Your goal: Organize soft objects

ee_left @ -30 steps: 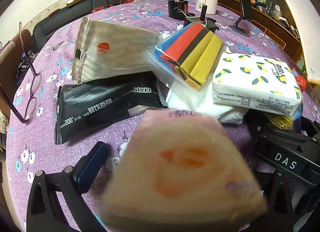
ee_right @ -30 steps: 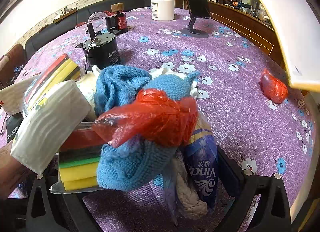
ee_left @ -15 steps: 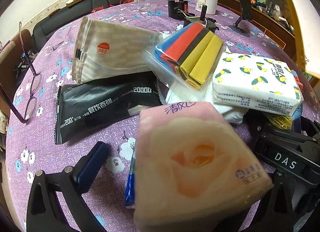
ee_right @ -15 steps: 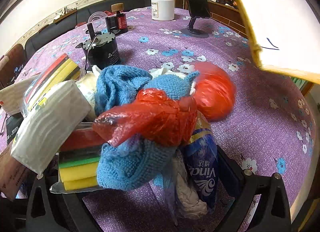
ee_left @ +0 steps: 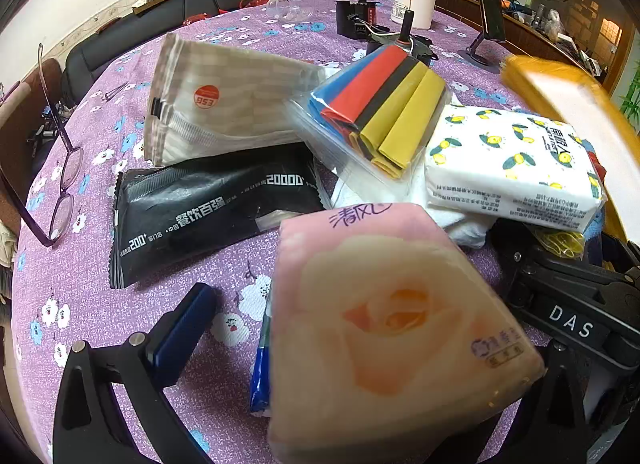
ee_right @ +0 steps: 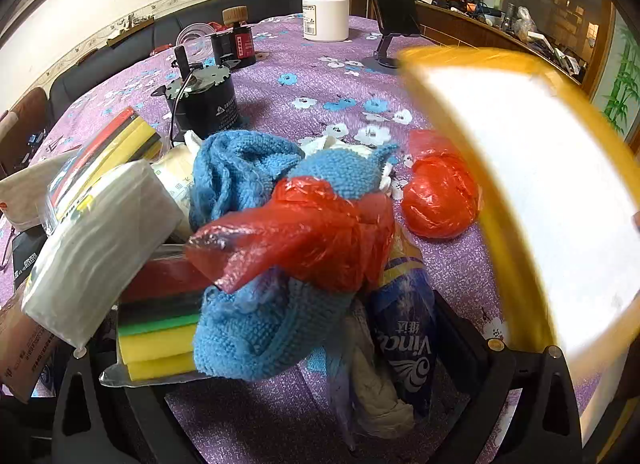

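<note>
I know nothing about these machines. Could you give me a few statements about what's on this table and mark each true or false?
1. A pink tissue pack sits right in front of the left tongs. True.
2. The glasses lie on top of the black packet. False: they lie apart, on the tablecloth to its left.
3. A blue towel is in the pile before the right tongs. True.
4. The white jar stands in the pile. False: it stands far back on the table.
5. The lemon-print tissue pack is green. False: white, with yellow lemons.
</note>
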### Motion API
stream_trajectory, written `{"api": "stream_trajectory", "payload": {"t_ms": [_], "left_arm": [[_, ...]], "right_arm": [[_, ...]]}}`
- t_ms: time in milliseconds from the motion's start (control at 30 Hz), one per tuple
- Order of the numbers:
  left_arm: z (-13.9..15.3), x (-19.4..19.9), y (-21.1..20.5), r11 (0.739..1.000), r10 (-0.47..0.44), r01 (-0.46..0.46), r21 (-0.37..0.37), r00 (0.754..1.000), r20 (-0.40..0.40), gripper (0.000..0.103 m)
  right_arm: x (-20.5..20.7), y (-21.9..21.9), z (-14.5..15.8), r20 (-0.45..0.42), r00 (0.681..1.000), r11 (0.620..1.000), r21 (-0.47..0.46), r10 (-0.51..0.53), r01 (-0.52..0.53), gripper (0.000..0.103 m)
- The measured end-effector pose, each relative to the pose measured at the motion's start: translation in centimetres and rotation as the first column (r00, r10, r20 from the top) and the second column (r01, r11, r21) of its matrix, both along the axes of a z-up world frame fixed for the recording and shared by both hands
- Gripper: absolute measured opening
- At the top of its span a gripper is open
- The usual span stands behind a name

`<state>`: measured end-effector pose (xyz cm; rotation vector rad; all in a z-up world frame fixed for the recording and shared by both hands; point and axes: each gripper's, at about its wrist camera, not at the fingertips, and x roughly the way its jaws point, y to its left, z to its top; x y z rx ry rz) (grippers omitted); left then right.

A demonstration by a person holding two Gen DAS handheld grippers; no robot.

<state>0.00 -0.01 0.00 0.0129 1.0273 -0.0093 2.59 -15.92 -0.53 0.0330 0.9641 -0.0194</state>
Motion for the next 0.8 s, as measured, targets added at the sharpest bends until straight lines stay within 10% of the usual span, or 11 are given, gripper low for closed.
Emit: {"api": "stream_trajectory", "payload": {"t_ms": [800], "left_arm": [[0.0,0.0,0.0,1.000,0.001,-0.001,0.002,1.000,0.000,0.103]], "right_arm": [[0.2,0.9,0.2,0.005,1.000,0.999,-0.046,0.000,0.001,0.102]]}}
